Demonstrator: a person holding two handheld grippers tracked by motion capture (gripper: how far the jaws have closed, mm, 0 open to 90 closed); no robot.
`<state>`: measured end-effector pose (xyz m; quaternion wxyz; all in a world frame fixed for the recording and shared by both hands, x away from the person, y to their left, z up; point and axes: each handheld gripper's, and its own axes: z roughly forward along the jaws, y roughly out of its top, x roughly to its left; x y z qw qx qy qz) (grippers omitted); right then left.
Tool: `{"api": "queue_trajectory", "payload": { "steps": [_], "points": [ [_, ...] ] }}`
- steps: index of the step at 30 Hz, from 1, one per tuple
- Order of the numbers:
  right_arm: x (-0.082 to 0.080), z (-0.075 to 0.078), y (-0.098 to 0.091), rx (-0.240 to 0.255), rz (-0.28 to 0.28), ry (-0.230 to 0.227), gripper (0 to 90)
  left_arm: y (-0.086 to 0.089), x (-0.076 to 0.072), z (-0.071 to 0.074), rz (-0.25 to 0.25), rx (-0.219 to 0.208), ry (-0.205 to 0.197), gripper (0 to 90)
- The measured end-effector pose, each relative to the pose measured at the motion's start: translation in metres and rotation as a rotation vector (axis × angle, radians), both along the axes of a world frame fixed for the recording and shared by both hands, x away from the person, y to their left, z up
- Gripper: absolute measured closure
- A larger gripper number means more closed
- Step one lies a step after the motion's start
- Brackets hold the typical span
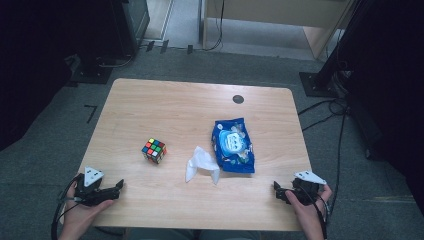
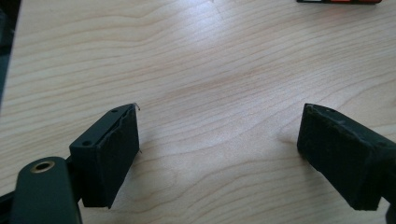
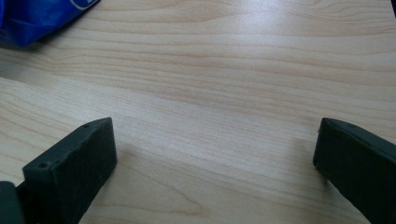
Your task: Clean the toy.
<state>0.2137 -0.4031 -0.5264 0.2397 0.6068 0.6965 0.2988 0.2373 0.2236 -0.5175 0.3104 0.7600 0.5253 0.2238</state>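
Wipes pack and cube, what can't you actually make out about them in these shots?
- Wipes pack: label print too small in the high view; cut off by the top-left edge in the right gripper view.
- Cube: far and bottom faces hidden by its own body; the left gripper view's top edge leaves a sliver.

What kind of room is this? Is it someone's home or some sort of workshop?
Probably a lab or recording studio, not a home: a bare wooden table stands on grey carpet, black equipment stands and loose cables ring it, and a person holds a gripper in each hand.
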Motion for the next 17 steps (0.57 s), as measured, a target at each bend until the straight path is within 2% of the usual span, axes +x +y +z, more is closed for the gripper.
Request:
{"api": "queue_trajectory", "payload": {
  "steps": [17],
  "points": [
    [0.0000,0.0000,-0.0001,0.001,0.000,0.001,0.0,-0.0007,0.0006,-0.0001,-0.012,-0.003,0.000,13.1]
  ]
}}
